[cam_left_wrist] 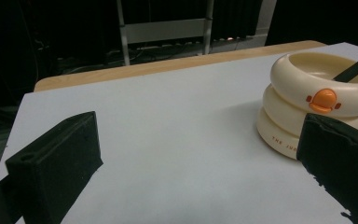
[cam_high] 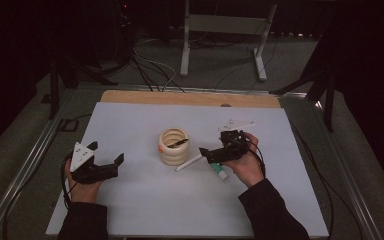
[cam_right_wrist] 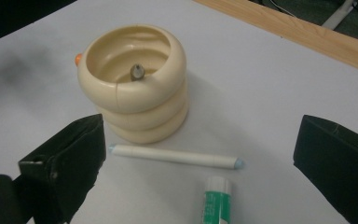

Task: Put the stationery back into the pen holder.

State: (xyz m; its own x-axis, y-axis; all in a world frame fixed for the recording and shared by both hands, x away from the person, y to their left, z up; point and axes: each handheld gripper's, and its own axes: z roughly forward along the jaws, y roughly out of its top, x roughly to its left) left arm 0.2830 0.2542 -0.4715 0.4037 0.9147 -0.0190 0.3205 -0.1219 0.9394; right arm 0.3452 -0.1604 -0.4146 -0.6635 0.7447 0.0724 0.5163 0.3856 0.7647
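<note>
Right gripper view: right hand-held gripper (cam_right_wrist: 200, 172), jaws apart, above white pen (cam_right_wrist: 175, 156) beside cup (cam_right_wrist: 135, 88); a careless grab could roll the pen away.

A white sheet (cam_high: 130, 200) is covering most of a wooden table (cam_high: 190, 98), whose far edge is showing bare. Beyond it a grey floor (cam_high: 220, 65) is carrying loose cables (cam_high: 150, 67) and the white legs of a stand (cam_high: 225, 30). Metal rails (cam_high: 25, 165) are running along both sides, and the room behind is lying in darkness.
</note>
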